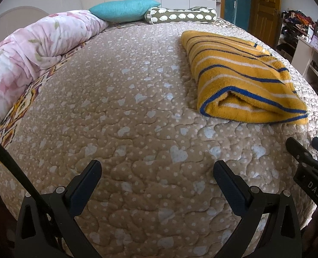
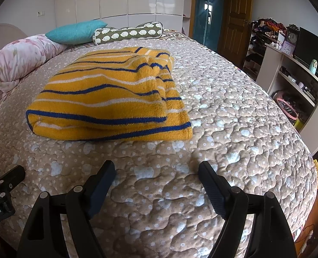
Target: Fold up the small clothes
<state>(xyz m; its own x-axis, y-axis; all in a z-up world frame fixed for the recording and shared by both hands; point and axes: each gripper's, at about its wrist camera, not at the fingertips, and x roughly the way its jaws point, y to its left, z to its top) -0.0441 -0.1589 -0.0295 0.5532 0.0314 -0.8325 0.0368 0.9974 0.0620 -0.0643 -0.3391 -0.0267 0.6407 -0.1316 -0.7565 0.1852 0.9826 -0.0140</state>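
Observation:
A yellow knitted garment with blue and white stripes [image 1: 242, 75] [image 2: 111, 99] lies folded into a thick rectangle on the beige quilted bedspread [image 1: 126, 118] [image 2: 234, 129]. My left gripper [image 1: 156, 167] hovers open over bare quilt, well short of the garment, which sits up and to its right. My right gripper [image 2: 156, 169] is open too, over the quilt just in front of the garment's near edge, nothing between its fingers. Each gripper shows at the edge of the other's view: the right gripper [image 1: 307, 163], the left gripper [image 2: 2, 185].
A rolled pink floral duvet [image 1: 30, 49] lines the bed's left side. A teal pillow [image 1: 124, 9] and a patterned bolster [image 1: 180, 16] lie at the head. Shelving with clutter and a clock [image 2: 292, 36] stands right of the bed, beside a wooden door [image 2: 236, 21].

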